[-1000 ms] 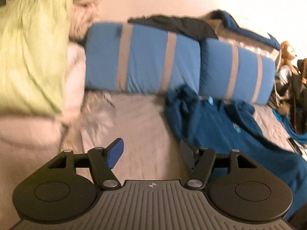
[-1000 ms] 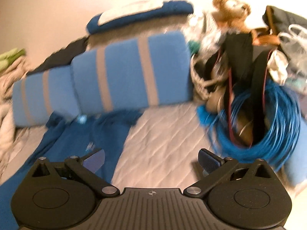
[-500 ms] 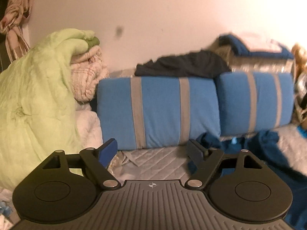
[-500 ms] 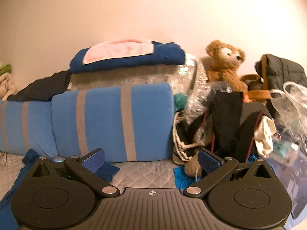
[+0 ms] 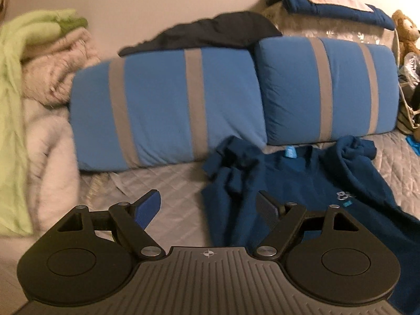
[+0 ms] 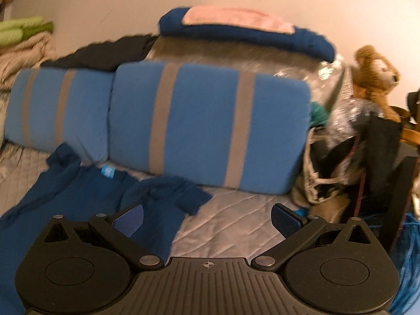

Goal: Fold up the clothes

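Observation:
A dark blue shirt lies spread on the grey quilted bed, collar toward the pillows, both sleeves crumpled inward. My left gripper hovers open over the shirt's left edge, its right finger above the fabric, nothing between the pads. In the right wrist view the same shirt fills the lower left, with one bunched sleeve toward the middle. My right gripper stands wide open above the shirt's right edge and bare quilt, holding nothing.
Two blue pillows with grey stripes line the wall behind the shirt. Green and cream blankets pile up at left. A teddy bear, bags and blue cord crowd the right side. Folded clothes rest atop the pillows.
Both views swung up toward the wall half a second ago and have dropped back onto the shirt. The left jaws stand wider than a second ago.

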Demonstrator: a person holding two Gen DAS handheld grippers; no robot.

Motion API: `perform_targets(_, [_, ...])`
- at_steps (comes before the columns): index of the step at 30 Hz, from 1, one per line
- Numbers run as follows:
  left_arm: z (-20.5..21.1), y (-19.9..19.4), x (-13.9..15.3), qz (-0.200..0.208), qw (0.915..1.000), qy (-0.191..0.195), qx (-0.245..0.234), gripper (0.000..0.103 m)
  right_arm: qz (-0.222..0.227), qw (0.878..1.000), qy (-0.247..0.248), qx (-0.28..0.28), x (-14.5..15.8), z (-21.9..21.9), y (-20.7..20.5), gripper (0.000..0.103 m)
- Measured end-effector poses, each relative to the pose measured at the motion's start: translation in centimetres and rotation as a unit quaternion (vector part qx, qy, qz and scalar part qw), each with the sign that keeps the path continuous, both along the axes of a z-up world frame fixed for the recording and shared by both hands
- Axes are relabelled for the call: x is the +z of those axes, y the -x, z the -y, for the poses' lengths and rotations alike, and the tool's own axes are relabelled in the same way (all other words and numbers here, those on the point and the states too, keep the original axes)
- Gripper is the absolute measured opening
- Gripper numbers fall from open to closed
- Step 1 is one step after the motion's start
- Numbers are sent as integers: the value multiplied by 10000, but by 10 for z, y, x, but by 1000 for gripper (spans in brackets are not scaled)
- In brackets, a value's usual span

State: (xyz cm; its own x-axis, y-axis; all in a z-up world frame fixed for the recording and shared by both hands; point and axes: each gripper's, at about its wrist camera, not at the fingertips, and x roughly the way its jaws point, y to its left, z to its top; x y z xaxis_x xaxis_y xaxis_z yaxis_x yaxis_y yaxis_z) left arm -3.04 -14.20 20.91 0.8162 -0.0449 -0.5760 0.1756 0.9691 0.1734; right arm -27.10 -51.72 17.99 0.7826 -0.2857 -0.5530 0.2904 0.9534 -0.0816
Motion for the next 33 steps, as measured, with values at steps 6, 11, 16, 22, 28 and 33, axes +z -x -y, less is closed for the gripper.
perform_targets(6, [25, -7, -31, -317, 9963, 787, -102, 80, -265, 9996, -118, 65, -39, 0, -31, 103])
perform_targets(11, [46, 1, -52, -292, 9903, 1344, -203, 80, -415, 9986, -166, 266, -79, -1, -64, 103])
perform_targets(16, [53, 9, -69, -154, 9826, 1814, -368, 80, -446, 9956, -562, 599, -117, -5, -98, 103])
perform_targets(22, [52, 7, -89, -119, 9708, 2321, -590, 80, -490, 9939, -432, 891, -144, -16, -142, 95])
perform_targets(28, [51, 4, -94, -170, 9666, 2513, -478, 80, -232, 9944, -1026, -115, -167, 24, -171, 84])
perform_targets(33, [51, 1, -98, -294, 9652, 2563, -430, 80, -25, 9743, -1961, -1106, -185, 76, -178, 77])
